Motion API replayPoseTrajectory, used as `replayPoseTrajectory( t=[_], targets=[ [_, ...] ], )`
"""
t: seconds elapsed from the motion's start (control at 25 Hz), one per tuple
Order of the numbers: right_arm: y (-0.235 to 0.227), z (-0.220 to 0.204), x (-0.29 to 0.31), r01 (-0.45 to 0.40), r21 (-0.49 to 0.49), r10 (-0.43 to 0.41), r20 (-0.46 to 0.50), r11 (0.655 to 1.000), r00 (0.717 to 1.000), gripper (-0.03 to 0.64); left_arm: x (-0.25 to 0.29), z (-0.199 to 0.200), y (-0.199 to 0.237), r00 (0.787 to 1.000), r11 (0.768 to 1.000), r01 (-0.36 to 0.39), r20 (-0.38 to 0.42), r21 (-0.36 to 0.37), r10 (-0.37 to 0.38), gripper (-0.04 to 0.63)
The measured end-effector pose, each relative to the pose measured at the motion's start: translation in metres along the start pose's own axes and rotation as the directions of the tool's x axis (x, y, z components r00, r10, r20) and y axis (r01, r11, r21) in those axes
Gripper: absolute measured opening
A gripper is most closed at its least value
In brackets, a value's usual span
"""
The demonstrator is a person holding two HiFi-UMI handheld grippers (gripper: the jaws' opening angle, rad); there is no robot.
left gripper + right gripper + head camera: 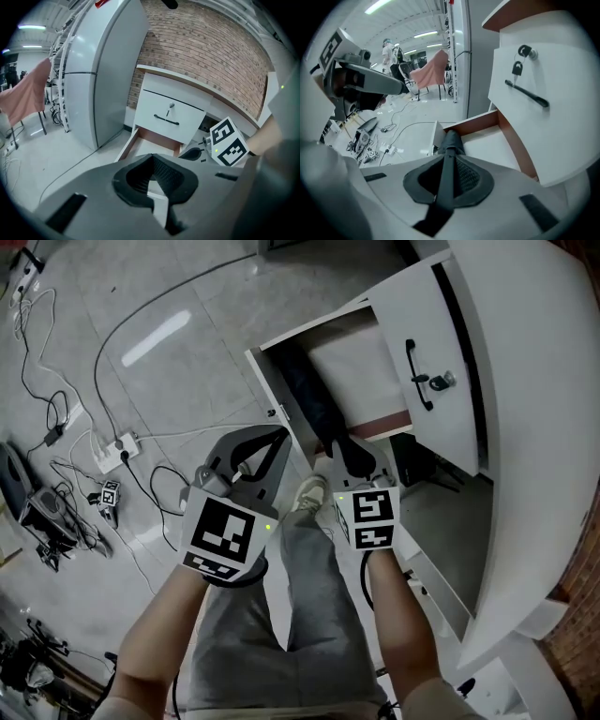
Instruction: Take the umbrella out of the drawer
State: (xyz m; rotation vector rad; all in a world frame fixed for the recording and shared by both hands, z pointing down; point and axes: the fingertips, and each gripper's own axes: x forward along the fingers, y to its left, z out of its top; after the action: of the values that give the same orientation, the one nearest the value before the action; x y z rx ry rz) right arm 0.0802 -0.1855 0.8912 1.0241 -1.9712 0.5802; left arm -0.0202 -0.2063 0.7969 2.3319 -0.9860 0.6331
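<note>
Legible text: none.
- Left cube (220, 535), right cube (367, 518): black-and-white square markers, no letters or numbers.
- Floor cube (110, 494), left of frame: same kind of marker.
- Red label (104, 3), top of fridge (108, 70): unreadable.

Both arms out front, grippers angled down and away from the body

Bare left forearm (155, 634) carries the grey two-jaw left gripper (279, 435) with its black-and-white marker cube; jaws tip to tip, nothing between them; bare right forearm (403, 634) carries the matching grey right gripper (449, 157); its jaws clamped on a slim dark folded umbrella (451, 140) running lengthwise between the black pads
</note>
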Motion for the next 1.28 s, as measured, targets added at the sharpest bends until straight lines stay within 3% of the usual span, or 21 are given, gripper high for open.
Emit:
replayPoseTrajectory(
  t=[0.32, 0.6, 0.96, 1.28],
  targets=[
    [0.022, 0.068, -0.090, 0.004, 0.035, -0.009, 0.128, 0.999, 0.992, 0.034, -0.055, 0.044, -0.023, 0.999, 0.999, -0.012, 0.033, 0.032, 0.011, 0.008],
    [0.034, 0.151, -0.184, 0.035, 0.061, -0.051, 0.278, 0.998, 0.959, 0.034, -0.111, 0.101, -0.040, 0.997, 0.996, -0.029, 0.077, 0.080, 0.023, 0.008],
    [0.039, 0.253, -0.330, 0.035, 0.170, -0.104, 0.414, 0.985, 0.904, 0.035, -0.210, 0.217, -0.075, 0.982, 0.990, -0.050, 0.189, 0.129, 0.025, 0.008],
    [0.034, 0.326, -0.449, 0.091, 0.136, -0.149, 0.522, 0.987, 0.840, 0.035, -0.284, 0.325, -0.113, 0.950, 0.975, -0.072, 0.311, 0.208, 0.004, 0.008]
  ],
)
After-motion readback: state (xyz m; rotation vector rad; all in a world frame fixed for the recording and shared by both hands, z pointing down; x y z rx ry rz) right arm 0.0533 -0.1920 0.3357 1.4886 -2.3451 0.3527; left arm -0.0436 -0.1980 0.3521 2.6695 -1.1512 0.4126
